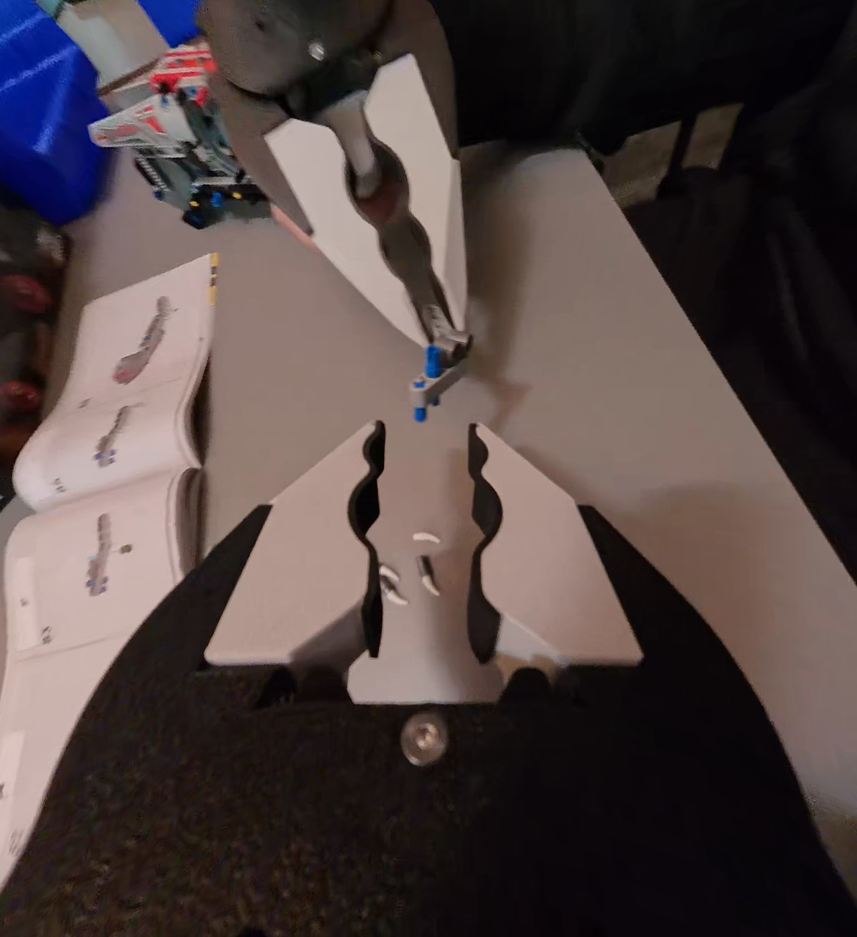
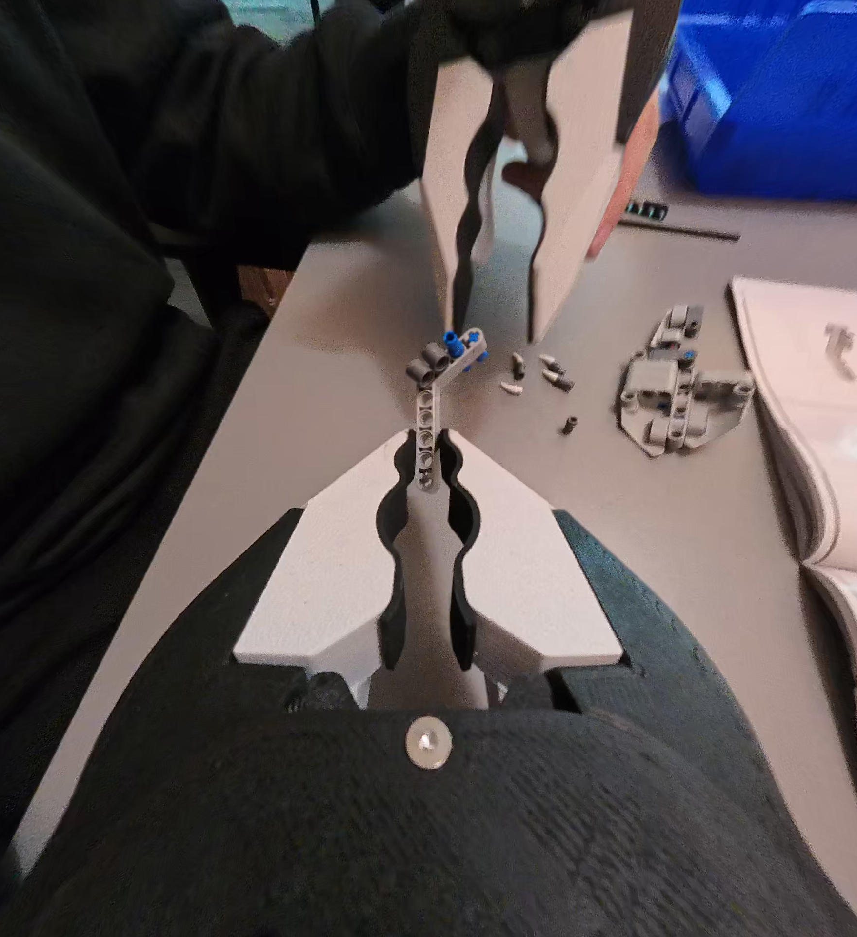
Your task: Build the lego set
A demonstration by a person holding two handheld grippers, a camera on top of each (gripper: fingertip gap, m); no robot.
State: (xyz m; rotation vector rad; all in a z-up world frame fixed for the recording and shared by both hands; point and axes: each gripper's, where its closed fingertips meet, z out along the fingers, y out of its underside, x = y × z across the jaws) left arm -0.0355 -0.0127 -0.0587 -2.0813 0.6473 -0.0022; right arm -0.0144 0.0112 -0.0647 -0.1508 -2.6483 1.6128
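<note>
Bent grey beam (image 2: 427,436): long arm clamped between my right fingers (image 2: 459,459), short arm angled off, carrying blue pins (image 2: 450,342) and a dark grey connector (image 2: 429,366), held above the counter (image 2: 619,507). Small loose pins (image 2: 543,372) lie just beside it. A grey sub-assembly (image 2: 679,385) rests flat farther right.

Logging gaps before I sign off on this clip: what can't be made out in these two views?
- Partly built model, left wrist view: blurred, partly hidden behind the right gripper.
- Instruction booklet, right wrist view: cut off by the right edge; its drawings are too soft to follow.
- Small loose pins: too small to type.
- Bent grey beam: its clamped end hides between the finger pads.
</note>
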